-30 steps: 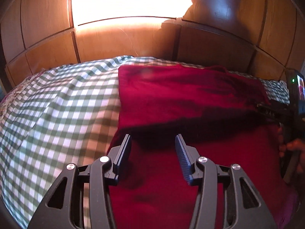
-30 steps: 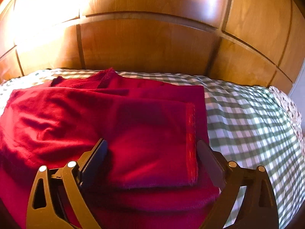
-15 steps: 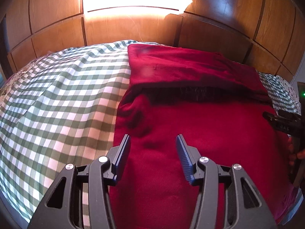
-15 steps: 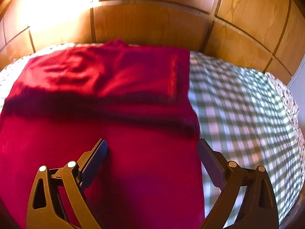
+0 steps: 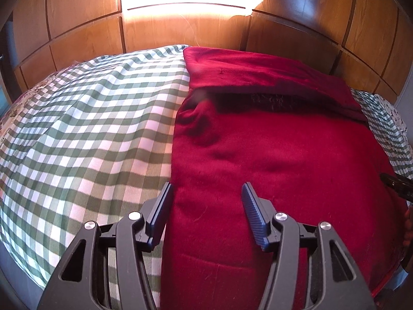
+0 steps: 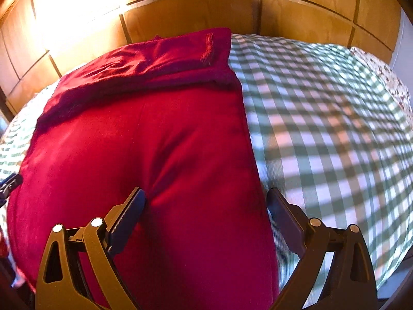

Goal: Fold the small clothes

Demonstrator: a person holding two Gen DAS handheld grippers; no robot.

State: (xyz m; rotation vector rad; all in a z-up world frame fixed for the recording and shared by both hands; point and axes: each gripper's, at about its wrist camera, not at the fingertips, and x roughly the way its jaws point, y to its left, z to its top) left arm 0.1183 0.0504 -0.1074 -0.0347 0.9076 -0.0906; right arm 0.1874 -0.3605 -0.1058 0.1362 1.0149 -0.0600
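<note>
A dark red garment (image 5: 278, 149) lies flat on the green-and-white checked bedspread (image 5: 98, 129), its far end folded back over itself into a band (image 5: 258, 75). My left gripper (image 5: 206, 201) hovers over the garment's near left edge, its jaws opening, with red cloth below the gap but no pad pressing it. In the right wrist view the same garment (image 6: 144, 155) fills the left half, its folded band (image 6: 165, 59) at the far end. My right gripper (image 6: 206, 206) stands open wide above the garment's near right edge. Its tip (image 5: 397, 186) shows at the right rim of the left wrist view.
A wooden panelled headboard (image 5: 85, 36) runs along the far side of the bed, with a bright glare patch on it. Checked bedspread (image 6: 330, 129) stretches to the right of the garment. A floral cloth (image 6: 387, 77) edges the far right corner.
Both grippers have drawn back toward the near end of the garment, leaving the folded band far away at the headboard end. The left jaws stand a little wider.
</note>
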